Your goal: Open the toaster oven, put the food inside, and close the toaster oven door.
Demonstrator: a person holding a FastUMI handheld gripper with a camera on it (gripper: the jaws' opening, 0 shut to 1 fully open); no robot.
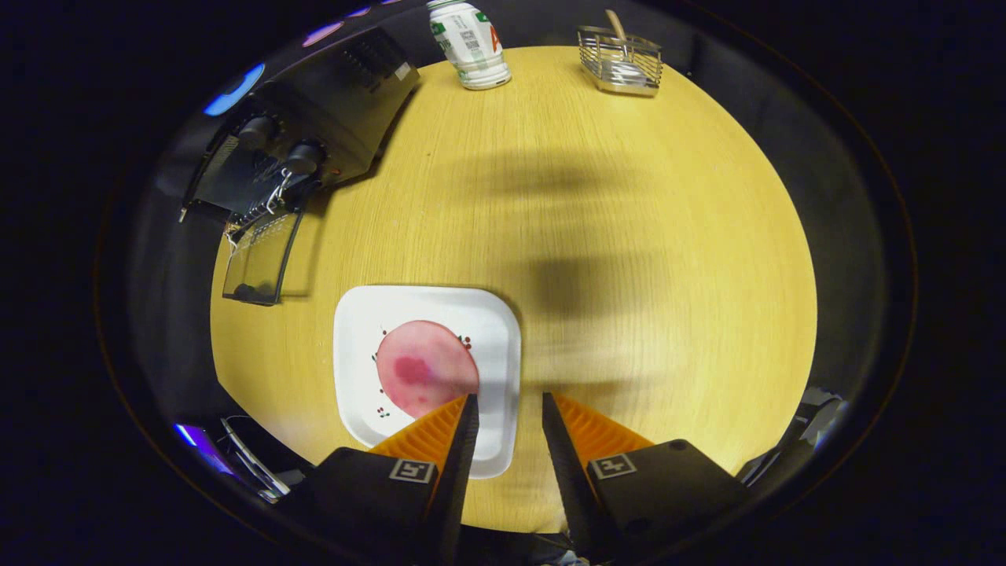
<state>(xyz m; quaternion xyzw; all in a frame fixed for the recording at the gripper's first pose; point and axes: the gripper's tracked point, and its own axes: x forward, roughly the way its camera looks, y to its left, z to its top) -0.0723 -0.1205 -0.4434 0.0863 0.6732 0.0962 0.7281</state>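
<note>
A black toaster oven [314,118] stands at the far left of the round wooden table [629,236]. Its glass door [261,259] hangs open and down toward the table. A pink round slice of food [424,365] lies on a white square plate [495,330] just ahead of my left finger. My gripper [509,401] hovers above the table with its fingers apart and nothing between them. The left fingertip overlaps the plate's near right part; the right fingertip is over bare wood.
A white bottle with green print [470,43] stands at the table's far edge. To its right sits a wire basket [621,61] holding a wooden-handled utensil. Two dark shadows fall across the middle of the table. Dark booth surrounds the table.
</note>
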